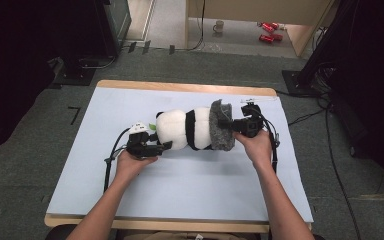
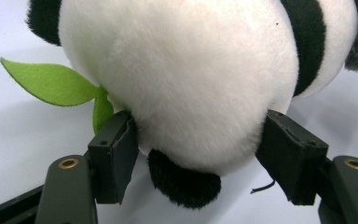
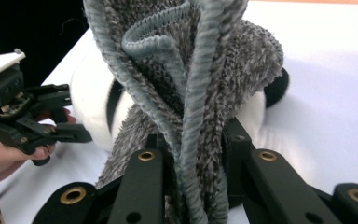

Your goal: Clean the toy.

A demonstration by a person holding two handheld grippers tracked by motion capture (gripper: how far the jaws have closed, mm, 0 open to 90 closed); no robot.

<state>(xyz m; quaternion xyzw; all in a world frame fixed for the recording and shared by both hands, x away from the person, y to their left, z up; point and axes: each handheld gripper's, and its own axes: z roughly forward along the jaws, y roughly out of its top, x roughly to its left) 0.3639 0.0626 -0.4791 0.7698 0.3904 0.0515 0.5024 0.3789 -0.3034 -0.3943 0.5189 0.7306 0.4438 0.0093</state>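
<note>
Gripping panda plush (image 1: 180, 129), left claw (image 1: 164, 147), right claw (image 1: 230, 125) pinching grey cloth (image 1: 221, 127), table (image 1: 130, 100)

The plush panda (image 1: 180, 129) is white with black bands across its body, and a black paw shows under its white belly in the left gripper view. A bright green felt leaf (image 2: 51, 84) sticks out at its side. The knitted cloth (image 1: 221, 127) over one end is mottled grey, dark and light flecks mixed, with a paler blue-grey ribbed hem. The counter (image 1: 180, 185) carries a pale blue sheet edged by light wood. Both claws, left (image 1: 166, 146) and right (image 1: 226, 123), are black, with brass-coloured rivets.
</note>
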